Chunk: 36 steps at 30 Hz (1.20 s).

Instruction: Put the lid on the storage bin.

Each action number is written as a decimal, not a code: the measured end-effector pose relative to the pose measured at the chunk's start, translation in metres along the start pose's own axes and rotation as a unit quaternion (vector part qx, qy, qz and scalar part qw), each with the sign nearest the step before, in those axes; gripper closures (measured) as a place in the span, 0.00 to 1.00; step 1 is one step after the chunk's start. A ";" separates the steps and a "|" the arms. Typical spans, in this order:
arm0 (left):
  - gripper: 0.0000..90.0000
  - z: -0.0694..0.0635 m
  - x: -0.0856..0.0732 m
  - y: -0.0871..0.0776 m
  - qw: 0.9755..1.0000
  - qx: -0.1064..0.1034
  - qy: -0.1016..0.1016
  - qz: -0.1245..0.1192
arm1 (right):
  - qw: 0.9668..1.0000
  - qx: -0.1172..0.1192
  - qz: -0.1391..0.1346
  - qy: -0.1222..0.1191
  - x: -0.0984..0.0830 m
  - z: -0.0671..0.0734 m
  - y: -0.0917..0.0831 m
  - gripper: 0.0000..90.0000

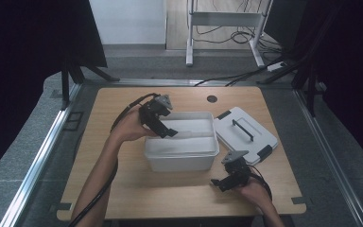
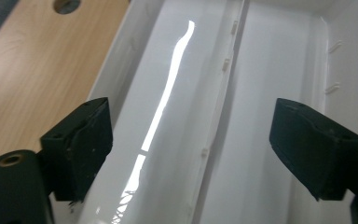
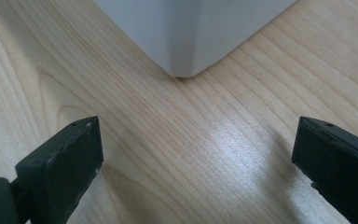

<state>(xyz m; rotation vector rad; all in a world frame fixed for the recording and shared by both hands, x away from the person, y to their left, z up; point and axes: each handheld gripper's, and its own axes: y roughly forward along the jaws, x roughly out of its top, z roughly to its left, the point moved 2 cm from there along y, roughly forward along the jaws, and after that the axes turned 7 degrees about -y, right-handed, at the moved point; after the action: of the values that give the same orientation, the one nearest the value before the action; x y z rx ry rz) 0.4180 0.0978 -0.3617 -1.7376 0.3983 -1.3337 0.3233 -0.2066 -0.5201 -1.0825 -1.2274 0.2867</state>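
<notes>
Your left gripper (image 1: 170, 134) hung over the left end of the white rectangular plastic bin (image 1: 182, 158), which sat mid-table on the pale wooden tabletop (image 1: 137, 189). Its jaws stood wide apart with nothing between them, above the bin's glossy white floor. Your right gripper (image 1: 216, 182) rested low near the bin's front right corner, jaws likewise spread and empty over bare wood.

That bin looked light, stiff and thin-walled, and its smooth, shiny plastic was probably slippery under the pads. The rolled rim of a short end wall seemed the safest place to pinch; the long walls would likely flex.

The white flat lid with a black handle and dark latches (image 1: 246, 134) lay just to the right of the bin, close enough to hinder any slide that way. A round cable hole (image 1: 211, 99) sat behind the bin.
</notes>
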 end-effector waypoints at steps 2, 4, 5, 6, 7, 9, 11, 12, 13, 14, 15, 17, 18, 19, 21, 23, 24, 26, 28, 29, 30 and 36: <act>0.09 0.000 -0.006 -0.009 1.000 0.007 -0.011 -0.007 | 1.000 0.004 0.001 -0.001 0.002 0.000 -0.004 0.02; 0.05 -0.002 -0.014 -0.016 1.000 0.014 -0.020 -0.011 | 1.000 0.003 -0.003 -0.002 0.006 -0.002 -0.010 0.01; 0.03 -0.003 -0.019 -0.019 0.999 0.018 -0.025 -0.014 | 1.000 0.006 -0.005 -0.001 0.008 -0.003 -0.013 0.01; 0.01 -0.004 -0.023 -0.023 0.999 0.024 -0.027 -0.014 | 1.000 0.008 -0.008 0.000 0.010 -0.004 -0.015 0.00; 0.01 -0.005 -0.028 -0.026 0.999 0.026 -0.032 -0.016 | 1.000 0.010 -0.011 0.000 0.011 -0.006 -0.018 0.00; 0.00 -0.008 -0.037 -0.034 0.999 0.031 -0.036 -0.019 | 1.000 0.011 -0.012 -0.007 0.015 -0.009 -0.024 0.00; 0.00 -0.010 -0.047 -0.041 0.998 0.036 -0.044 -0.021 | 1.000 0.007 -0.007 -0.010 0.017 -0.014 -0.028 0.00; 0.00 -0.012 -0.052 -0.045 0.998 0.039 -0.048 -0.023 | 1.000 0.006 -0.005 -0.011 0.018 -0.016 -0.030 0.00; 0.00 -0.013 -0.057 -0.048 0.998 0.041 -0.052 -0.024 | 1.000 0.006 -0.003 -0.011 0.019 -0.019 -0.032 0.00; 0.00 -0.015 -0.062 -0.051 0.997 0.042 -0.056 -0.025 | 1.000 0.004 -0.001 -0.008 0.020 -0.021 -0.034 0.00; 0.00 -0.016 -0.067 -0.054 0.997 0.046 -0.058 -0.024 | 1.000 0.001 0.001 -0.004 0.021 -0.024 -0.036 0.00; 0.00 -0.020 -0.078 -0.057 0.996 0.051 -0.064 -0.028 | 1.000 -0.002 0.004 -0.001 0.023 -0.030 -0.040 0.00; 0.00 -0.021 -0.083 -0.059 0.996 0.055 -0.069 -0.030 | 1.000 -0.004 0.006 0.001 0.024 -0.032 -0.042 0.00; 0.00 -0.023 -0.089 -0.060 0.995 0.059 -0.072 -0.033 | 1.000 -0.007 0.007 0.003 0.026 -0.035 -0.044 0.00; 0.00 -0.027 -0.101 -0.062 0.994 0.062 -0.079 -0.037 | 1.000 -0.010 0.010 0.005 0.029 -0.040 -0.048 0.02; 0.00 -0.030 -0.112 -0.061 0.993 0.069 -0.084 -0.038 | 1.000 -0.015 0.009 0.005 0.033 -0.046 -0.052 0.02; 0.00 -0.032 -0.117 -0.060 0.993 0.070 -0.087 -0.039 | 1.000 -0.018 0.008 0.005 0.036 -0.048 -0.054 0.03; 0.00 -0.036 -0.127 -0.056 0.992 0.066 -0.093 -0.045 | 1.000 -0.020 0.009 0.003 0.041 -0.054 -0.058 0.03; 0.00 -0.040 -0.137 -0.049 0.992 0.068 -0.095 -0.042 | 1.000 -0.024 0.011 -0.001 0.046 -0.059 -0.061 0.03; 0.00 -0.042 -0.141 -0.046 0.992 0.070 -0.096 -0.042 | 1.000 -0.026 0.013 -0.001 0.048 -0.062 -0.063 0.03; 0.00 -0.044 -0.145 -0.042 0.992 0.069 -0.098 -0.042 | 0.999 -0.029 0.015 -0.001 0.051 -0.065 -0.064 0.03; 0.00 -0.056 -0.162 -0.018 0.991 0.067 -0.101 -0.050 | 0.999 -0.045 0.024 0.001 0.063 -0.088 -0.069 0.04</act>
<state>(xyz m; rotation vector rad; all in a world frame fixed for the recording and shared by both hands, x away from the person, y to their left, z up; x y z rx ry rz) 0.3028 0.1962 -0.4449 -1.7776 0.1056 -1.2108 0.3980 -0.2430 -0.4218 -1.1908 -1.2227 0.2692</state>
